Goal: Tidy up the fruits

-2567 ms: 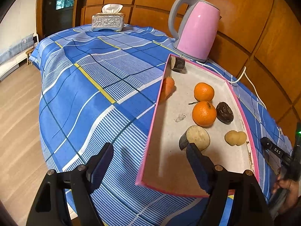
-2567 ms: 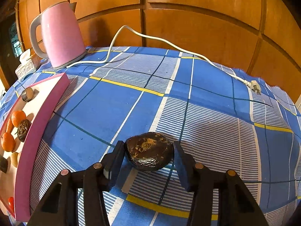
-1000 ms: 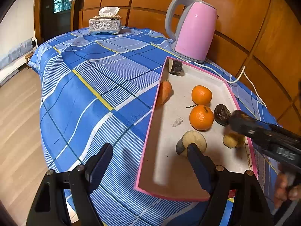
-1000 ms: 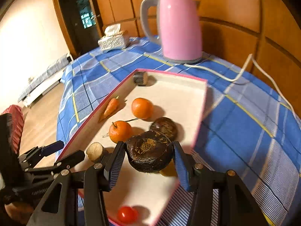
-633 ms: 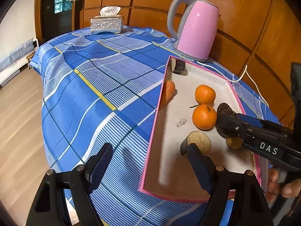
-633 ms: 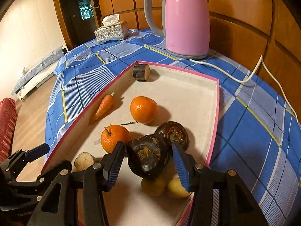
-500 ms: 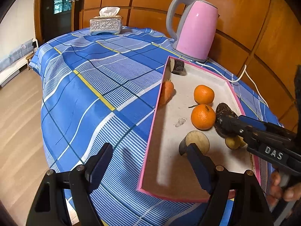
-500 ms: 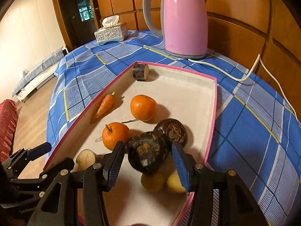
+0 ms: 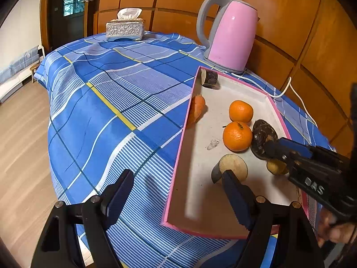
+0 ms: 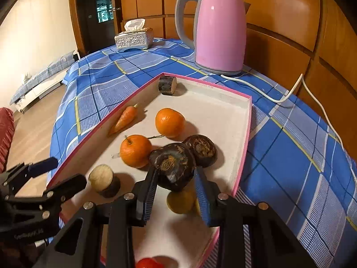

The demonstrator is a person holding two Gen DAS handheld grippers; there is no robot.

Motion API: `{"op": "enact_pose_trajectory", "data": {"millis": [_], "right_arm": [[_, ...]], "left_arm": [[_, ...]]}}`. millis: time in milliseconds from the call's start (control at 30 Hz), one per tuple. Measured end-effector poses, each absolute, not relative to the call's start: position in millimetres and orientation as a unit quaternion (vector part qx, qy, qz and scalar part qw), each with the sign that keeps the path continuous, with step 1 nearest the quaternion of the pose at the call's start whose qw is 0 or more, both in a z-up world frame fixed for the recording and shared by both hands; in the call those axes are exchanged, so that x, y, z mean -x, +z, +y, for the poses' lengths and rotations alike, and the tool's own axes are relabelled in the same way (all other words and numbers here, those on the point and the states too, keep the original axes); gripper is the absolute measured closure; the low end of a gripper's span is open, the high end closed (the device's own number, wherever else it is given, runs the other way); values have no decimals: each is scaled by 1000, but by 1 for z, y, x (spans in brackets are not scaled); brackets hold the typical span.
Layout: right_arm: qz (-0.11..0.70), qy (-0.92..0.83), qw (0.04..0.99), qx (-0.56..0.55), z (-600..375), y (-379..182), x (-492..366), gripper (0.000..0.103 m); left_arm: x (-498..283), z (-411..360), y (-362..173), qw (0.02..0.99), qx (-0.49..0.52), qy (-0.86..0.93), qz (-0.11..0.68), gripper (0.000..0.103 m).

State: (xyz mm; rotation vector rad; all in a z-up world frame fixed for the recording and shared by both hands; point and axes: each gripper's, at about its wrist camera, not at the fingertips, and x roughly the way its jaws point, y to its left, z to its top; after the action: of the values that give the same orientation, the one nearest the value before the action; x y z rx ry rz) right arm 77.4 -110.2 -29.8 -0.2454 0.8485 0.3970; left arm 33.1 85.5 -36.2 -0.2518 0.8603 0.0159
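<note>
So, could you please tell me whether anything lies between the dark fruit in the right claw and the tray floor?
Yes: a yellow fruit lies right under the dark fruit, pinched in the right claw, whose jaws have just been closing. An orange and a second dark fruit flank it in the tray.

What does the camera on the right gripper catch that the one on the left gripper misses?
Only the right wrist view shows the red fruit at the tray's near edge and the whole carrot. Only the left wrist view shows the person's hand. Both show the pink kettle, tissue box, two oranges, and the dark fruit between the right gripper's jaws, which have just been closing.
</note>
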Motion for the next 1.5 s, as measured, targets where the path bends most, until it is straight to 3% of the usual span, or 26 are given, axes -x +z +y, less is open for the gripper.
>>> {"op": "enact_pose_trajectory", "data": {"millis": [533, 800, 867, 967, 1500], "right_arm": [[397, 174, 896, 100, -115, -19, -65, 72], [369, 123, 918, 77, -134, -6, -30, 62], [367, 105, 922, 67, -140, -7, -21, 53], [360, 78, 928, 58, -151, -7, -12, 53], [352, 48, 933, 55, -164, -8, 2, 53]], "left_arm": [[-30, 84, -31, 905, 111, 12, 410, 19], [-20, 82, -14, 920, 101, 13, 379, 11], [-17, 80, -9, 924, 99, 8, 369, 8], [-12, 74, -4, 928, 94, 2, 360, 1], [-2, 69, 10, 936, 80, 33, 340, 0]]}}
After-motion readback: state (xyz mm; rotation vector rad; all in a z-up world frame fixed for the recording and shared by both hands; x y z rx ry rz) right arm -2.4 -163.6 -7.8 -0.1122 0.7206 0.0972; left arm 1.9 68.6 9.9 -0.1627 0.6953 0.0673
